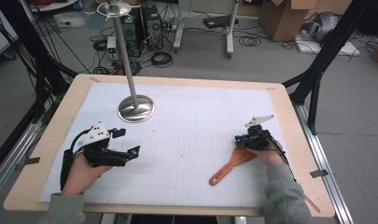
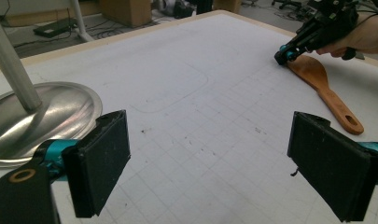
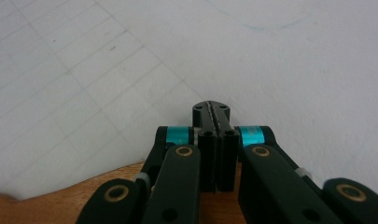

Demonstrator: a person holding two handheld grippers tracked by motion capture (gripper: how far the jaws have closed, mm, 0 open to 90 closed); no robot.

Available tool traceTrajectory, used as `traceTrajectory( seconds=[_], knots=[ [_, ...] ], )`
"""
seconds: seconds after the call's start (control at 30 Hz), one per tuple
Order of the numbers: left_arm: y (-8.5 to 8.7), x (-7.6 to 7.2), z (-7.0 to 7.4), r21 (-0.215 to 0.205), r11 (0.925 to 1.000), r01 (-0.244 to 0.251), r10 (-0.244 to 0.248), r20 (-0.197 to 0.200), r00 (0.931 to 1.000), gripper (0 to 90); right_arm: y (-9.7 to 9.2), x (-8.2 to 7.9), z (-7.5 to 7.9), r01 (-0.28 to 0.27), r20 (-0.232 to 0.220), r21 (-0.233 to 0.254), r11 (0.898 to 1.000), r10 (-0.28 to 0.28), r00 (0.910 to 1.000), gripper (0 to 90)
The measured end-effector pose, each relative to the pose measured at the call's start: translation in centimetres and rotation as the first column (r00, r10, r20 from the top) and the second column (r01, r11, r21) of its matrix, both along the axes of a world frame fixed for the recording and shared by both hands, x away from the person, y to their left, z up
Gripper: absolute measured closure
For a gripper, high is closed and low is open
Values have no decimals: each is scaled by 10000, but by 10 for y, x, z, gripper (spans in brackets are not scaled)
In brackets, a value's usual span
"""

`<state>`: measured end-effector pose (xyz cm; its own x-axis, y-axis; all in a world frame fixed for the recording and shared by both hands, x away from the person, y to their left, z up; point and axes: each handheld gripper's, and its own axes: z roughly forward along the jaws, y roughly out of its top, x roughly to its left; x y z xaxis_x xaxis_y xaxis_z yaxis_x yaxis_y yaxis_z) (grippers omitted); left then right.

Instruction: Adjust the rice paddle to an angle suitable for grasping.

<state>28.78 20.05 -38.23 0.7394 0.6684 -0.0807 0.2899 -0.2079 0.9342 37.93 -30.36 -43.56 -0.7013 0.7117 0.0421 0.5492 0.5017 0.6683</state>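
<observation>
An orange-brown wooden spatula (image 1: 232, 164) lies flat on the white gridded mat (image 1: 186, 140) at the right, handle toward the table's front edge. My right gripper (image 1: 237, 139) is shut, its jaws pressed together with nothing between them, tip at the far edge of the spatula's blade (image 2: 312, 70). In the right gripper view the shut right gripper (image 3: 211, 109) points down at the mat with the blade (image 3: 51, 205) beneath it. My left gripper (image 1: 127, 141) hovers at the left, open wide and holding nothing; its black pads (image 2: 102, 158) frame bare mat.
A metal stand with a round base (image 1: 136, 110) and a tall pole (image 1: 125, 51) stands at the mat's back left, close beyond the left gripper; its base (image 2: 42, 116) also shows in the left gripper view. The wooden table edge (image 1: 298, 140) frames the mat.
</observation>
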Motion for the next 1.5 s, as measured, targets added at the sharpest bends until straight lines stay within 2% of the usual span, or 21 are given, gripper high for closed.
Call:
traceTrajectory(
  seconds=[0.4, 0.5, 0.63, 0.7, 0.8, 0.9, 1.0, 1.23, 1.5],
  knots=[
    [-11, 5, -1, 29, 9997, 225, -224, -35, 9997, 134, -26, -30, -2, 350, 62, 174, 9992, -351, 9994, 900],
    [-14, 7, -1, 94, 9995, 311, -310, -35, 9995, 135, -32, -36, -3, 475, 64, 382, 9981, -477, 9988, 900],
    [-18, 9, -2, 97, 9992, 391, -390, -55, 9992, 135, -34, -41, -3, 475, 296, 318, 9984, -485, 9984, 900],
    [-20, 10, -2, 87, 9992, 400, -400, -40, 9992, 135, -32, -45, 2, 456, 590, 394, 9982, -479, 9971, 900],
    [-21, 11, -2, 140, 9987, 481, -480, -33, 9988, 135, -29, -56, 13, 280, 1118, 760, 9967, -364, 9931, 900],
    [-22, 12, -2, 83, 9989, 467, -467, -65, 9989, 135, -26, -72, 20, -54, 1441, 848, 9964, -69, 9895, 900],
    [-23, 12, -1, 129, 9988, 475, -475, -45, 9989, 135, -24, -88, 22, -375, 1638, 1092, 9933, 192, 9863, 900],
    [-25, 11, -1, 131, 9987, 496, -496, -19, 9988, 135, -16, -116, 13, -944, 1663, 915, 9913, 783, 9830, 900],
    [-25, 12, -2, 195, 9987, 469, -468, -60, 9989, 135, -2, -131, 4, -1655, 1414, 726, 9835, 1541, 9779, 900]
  ],
)
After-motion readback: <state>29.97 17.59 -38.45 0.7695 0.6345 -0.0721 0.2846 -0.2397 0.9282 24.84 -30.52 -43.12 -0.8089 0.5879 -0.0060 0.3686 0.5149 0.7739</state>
